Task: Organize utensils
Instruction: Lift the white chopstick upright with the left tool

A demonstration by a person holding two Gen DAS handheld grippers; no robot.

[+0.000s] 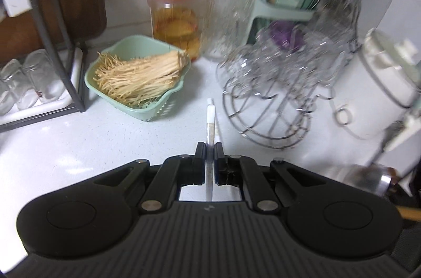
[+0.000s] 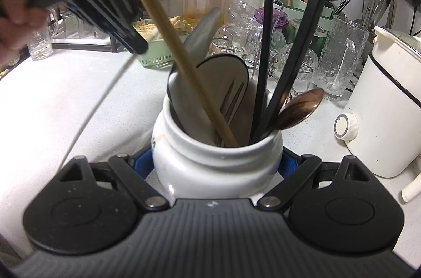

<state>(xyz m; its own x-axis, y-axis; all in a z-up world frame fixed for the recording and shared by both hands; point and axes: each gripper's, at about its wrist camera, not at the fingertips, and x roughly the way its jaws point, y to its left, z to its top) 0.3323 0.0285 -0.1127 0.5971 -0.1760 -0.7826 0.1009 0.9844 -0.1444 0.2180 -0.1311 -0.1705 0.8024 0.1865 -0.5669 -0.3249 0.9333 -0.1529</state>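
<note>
Spanning both views, the white worktop (image 1: 79, 141) carries all items. A white appliance (image 2: 386, 104) with a round dial stands at the right edge; no writing is legible on it.

Right claw (image 2: 215, 159): part open, its blue-padded fingers pressed against either side of a white ceramic crock (image 2: 210, 159). A green mark shows on the crock's left side, cut off and unreadable. Contents: a grey spatula (image 2: 202, 41), a flat beige paddle (image 2: 223, 83), a fork (image 2: 231, 104), two long black handles (image 2: 265, 41), a copper-toned spoon (image 2: 300, 107) and a long wooden stick (image 2: 168, 38) leaning up and left.

Left claw (image 1: 209, 146): closed almost completely on a thin white chopstick (image 1: 210, 117), which runs between the pads and projects forward above the worktop. In the right wrist view this claw (image 2: 139, 46) appears blurred at upper left, held by a hand (image 2: 13, 1).

A clear plastic jar (image 1: 176, 15) with a red lid holds yellowish liquid and pale pieces; no label can be read. A wire rack (image 1: 265, 104) holds upturned glass mugs. A pale green basket (image 1: 168, 96) holds a bundle of thin straw-coloured strands (image 1: 142, 75). A pale green caddy (image 1: 284, 4) behind the glassware holds upright chopsticks. More glasses (image 1: 26, 78) lie in the dish rack at left.
</note>
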